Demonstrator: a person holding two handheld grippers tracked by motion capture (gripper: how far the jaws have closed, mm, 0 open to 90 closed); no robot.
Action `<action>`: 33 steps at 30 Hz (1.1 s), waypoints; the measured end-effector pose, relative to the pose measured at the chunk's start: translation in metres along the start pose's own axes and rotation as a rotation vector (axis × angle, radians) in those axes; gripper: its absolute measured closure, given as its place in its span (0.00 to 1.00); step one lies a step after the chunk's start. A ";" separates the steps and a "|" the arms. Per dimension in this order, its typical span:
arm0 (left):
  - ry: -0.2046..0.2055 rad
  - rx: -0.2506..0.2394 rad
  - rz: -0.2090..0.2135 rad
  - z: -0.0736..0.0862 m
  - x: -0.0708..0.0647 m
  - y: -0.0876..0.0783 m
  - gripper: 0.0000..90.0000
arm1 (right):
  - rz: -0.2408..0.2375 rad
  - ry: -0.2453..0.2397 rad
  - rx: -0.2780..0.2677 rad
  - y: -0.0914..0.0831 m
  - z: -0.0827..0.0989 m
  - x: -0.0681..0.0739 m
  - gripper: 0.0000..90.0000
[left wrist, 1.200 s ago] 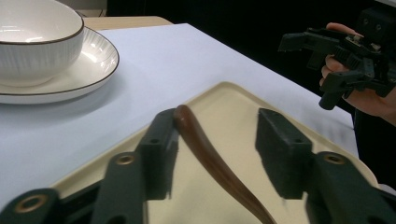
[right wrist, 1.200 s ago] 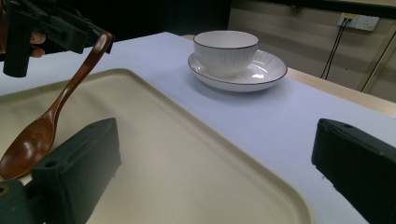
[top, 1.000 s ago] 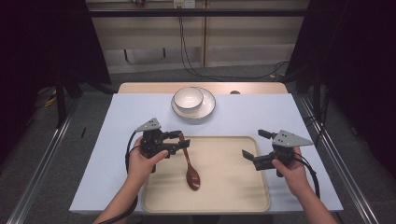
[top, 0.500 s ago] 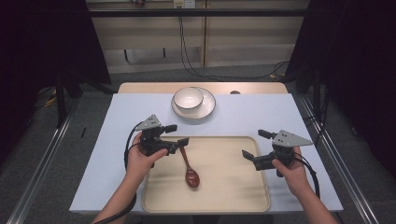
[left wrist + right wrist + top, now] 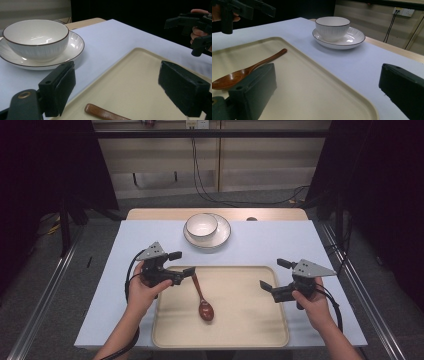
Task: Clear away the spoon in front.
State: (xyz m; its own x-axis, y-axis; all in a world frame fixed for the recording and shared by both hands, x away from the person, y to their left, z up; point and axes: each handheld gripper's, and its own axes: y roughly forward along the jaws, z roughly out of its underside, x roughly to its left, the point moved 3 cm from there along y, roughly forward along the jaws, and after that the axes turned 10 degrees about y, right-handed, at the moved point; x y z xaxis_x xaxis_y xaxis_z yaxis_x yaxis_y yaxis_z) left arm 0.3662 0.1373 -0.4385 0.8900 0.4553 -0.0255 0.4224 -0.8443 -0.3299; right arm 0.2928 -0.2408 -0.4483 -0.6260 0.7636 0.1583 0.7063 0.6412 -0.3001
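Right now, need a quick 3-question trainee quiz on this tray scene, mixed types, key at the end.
1. True or false: the wooden spoon lies flat on the tray.
2. The bowl sits on: A) the tray, B) a plate, C) the bare tablecloth.
3. Fill in: the left gripper has its jaws ____ above the spoon's handle end, with nothing held between them.

Key:
1. True; it rests free, with its bowl end towards the person.
2. B; bowl and plate stand beyond the tray's far edge.
3. Open; they have just been opening, and the right gripper is open too.
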 end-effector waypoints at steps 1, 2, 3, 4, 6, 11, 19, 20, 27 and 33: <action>0.005 0.005 -0.009 0.000 0.001 -0.002 0.16 | 0.000 0.000 -0.001 0.000 0.000 0.000 0.01; 0.008 -0.001 -0.001 0.001 0.002 -0.003 0.16 | -0.005 0.003 0.000 0.000 0.000 0.000 0.01; 0.008 0.004 -0.007 0.001 0.002 -0.004 0.15 | 0.001 0.005 0.001 -0.001 0.000 0.000 0.01; 0.008 0.001 -0.010 0.001 0.003 -0.005 0.15 | -0.008 0.004 0.001 0.000 0.000 0.000 0.01; 0.012 -0.001 -0.013 0.002 0.004 -0.007 0.15 | -0.014 0.002 0.008 -0.001 0.000 0.000 0.01; 0.019 -0.001 -0.019 0.003 0.007 -0.012 0.14 | -0.003 0.003 0.000 -0.001 0.000 0.000 0.01; 0.017 0.005 -0.032 0.006 0.012 -0.020 0.12 | 0.000 0.004 0.000 -0.002 -0.001 0.000 0.01; 0.015 0.003 -0.031 0.006 0.013 -0.020 0.12 | 0.001 0.003 -0.002 -0.002 -0.001 -0.001 0.01; 0.019 -0.002 -0.040 0.007 0.017 -0.028 0.11 | -0.003 0.002 0.000 -0.002 -0.001 -0.001 0.01; 0.012 -0.007 -0.049 0.009 0.021 -0.035 0.10 | 0.002 0.001 0.000 -0.003 -0.001 -0.001 0.01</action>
State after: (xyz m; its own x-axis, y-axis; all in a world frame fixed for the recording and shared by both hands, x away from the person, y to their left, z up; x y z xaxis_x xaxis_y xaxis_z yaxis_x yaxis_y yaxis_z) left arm 0.3689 0.1789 -0.4363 0.8701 0.4928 0.0023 0.4668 -0.8228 -0.3242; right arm 0.2916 -0.2433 -0.4465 -0.6242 0.7649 0.1591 0.7073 0.6397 -0.3007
